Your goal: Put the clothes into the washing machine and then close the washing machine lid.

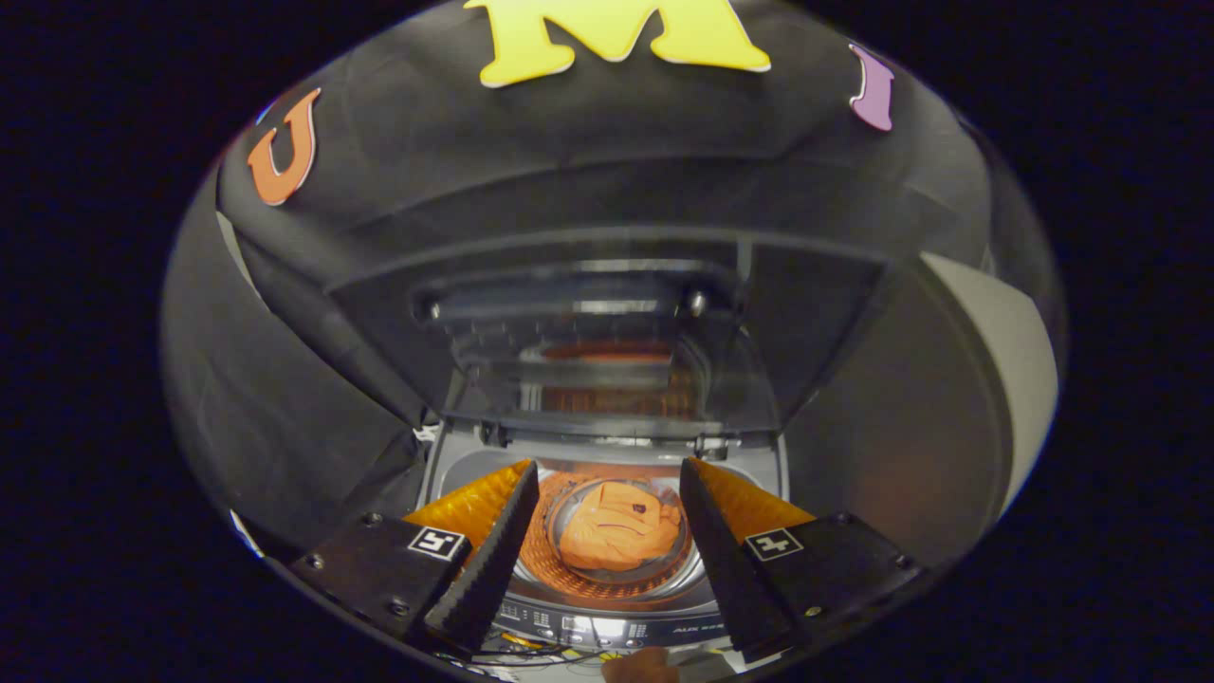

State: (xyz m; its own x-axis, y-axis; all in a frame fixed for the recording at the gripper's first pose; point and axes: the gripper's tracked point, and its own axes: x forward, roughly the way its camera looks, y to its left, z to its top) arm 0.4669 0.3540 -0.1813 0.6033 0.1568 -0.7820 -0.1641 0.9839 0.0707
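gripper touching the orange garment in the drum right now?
Apart. In the gripper view the gripper is open and empty, fingers spread above the washing machine; the orange garment lies down in the drum, beyond them.

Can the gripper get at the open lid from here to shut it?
Probably yes. The gripper is open and holds nothing; the orange garment already lies in the drum below the fingers. The washing machine lid stands raised just beyond them, with nothing between.
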